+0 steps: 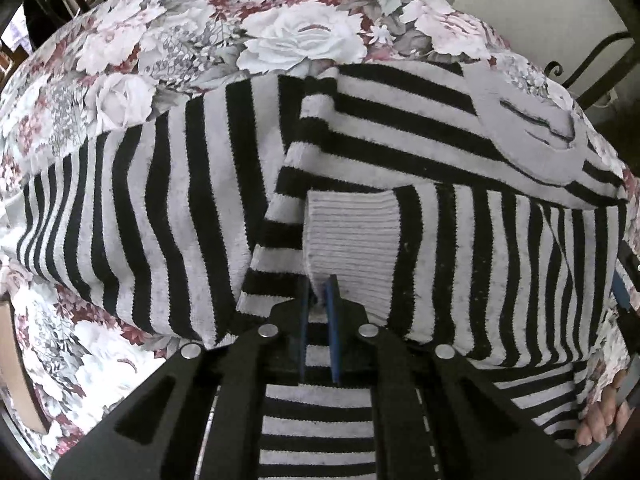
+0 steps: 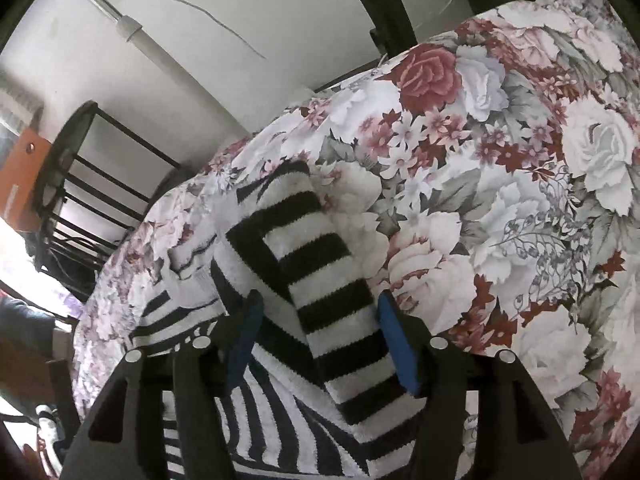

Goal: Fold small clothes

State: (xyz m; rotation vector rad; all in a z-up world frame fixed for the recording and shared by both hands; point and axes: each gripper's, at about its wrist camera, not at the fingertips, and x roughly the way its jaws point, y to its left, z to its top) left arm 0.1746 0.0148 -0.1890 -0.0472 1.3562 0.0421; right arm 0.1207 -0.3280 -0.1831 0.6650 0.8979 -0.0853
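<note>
- Two views, left wrist first: black-and-white striped knitted sweater [image 1: 160,208] spread on floral bedspread with white and dark-red roses [image 1: 280,36], sleeve folded across the sweater's middle, grey ribbed cuff [image 1: 352,248] at the sleeve's near end.
- Left gripper [image 1: 320,292], black with blue pads, pointing steeply down, clenched on the near edge of the cuff, a pinch of knit caught between the pads.
- At the sweater's right edge: fingertips of a person's hand [image 1: 600,420].
- Beyond the sweater's far right corner: black curled metal bed frame [image 1: 580,68].
- Right wrist view: same sweater [image 2: 304,248] on the bedspread [image 2: 520,184], a striped fold running up between the fingers.
- Right gripper [image 2: 320,312] released, blue pads standing clear on either side of that fold.
- Left of the sweater, past the bedspread's edge: black metal rack [image 2: 80,184] against white wall [image 2: 240,8].
</note>
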